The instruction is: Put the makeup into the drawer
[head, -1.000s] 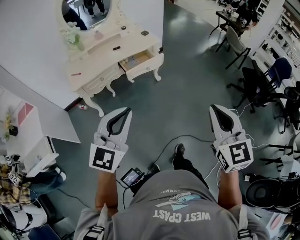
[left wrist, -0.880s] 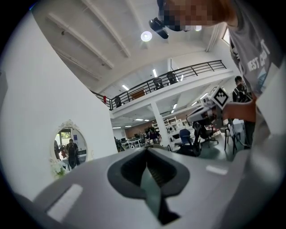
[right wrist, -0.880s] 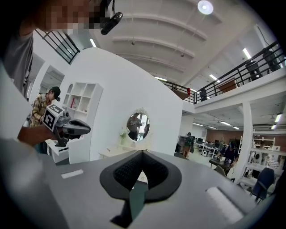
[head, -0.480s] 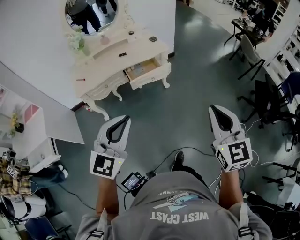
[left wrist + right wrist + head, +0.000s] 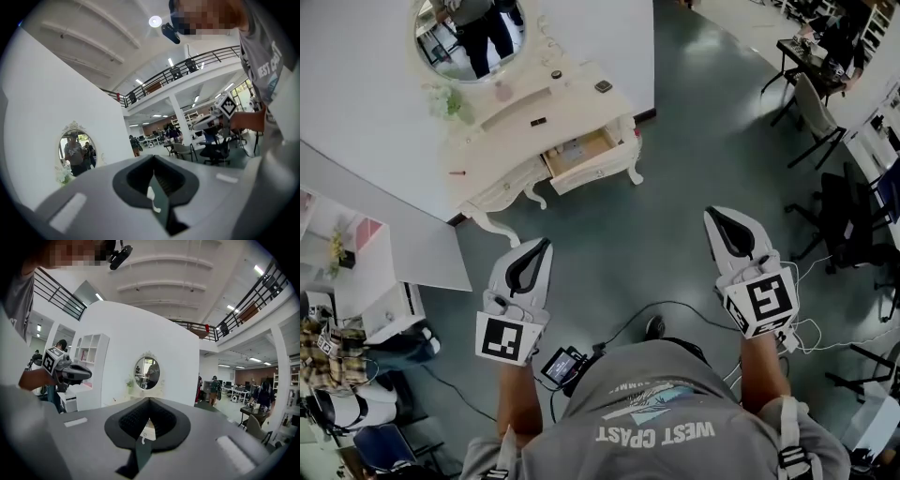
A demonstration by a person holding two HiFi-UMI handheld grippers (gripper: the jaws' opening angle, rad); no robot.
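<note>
While left claw (image 5: 546,243) and right claw (image 5: 710,214) hang clenched, empty, above grey floor (image 5: 675,187), makeup (image 5: 603,86) lies on the cream surface (image 5: 572,109) below an oval mirror (image 5: 469,37); drawer (image 5: 581,155) open, chairs (image 5: 808,96) at right.

The white left hand-held gripper (image 5: 546,244) and right hand-held gripper (image 5: 713,214) carry black-and-white square markers. Ahead of them, a cream table (image 5: 581,98) stands on grey-green floor (image 5: 694,141).

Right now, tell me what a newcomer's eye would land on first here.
The cream dressing table stands against the white wall at upper left in the head view, its oval mirror above and one drawer pulled open. Nearer, the left claw and right claw hang shut and empty over grey floor.
</note>
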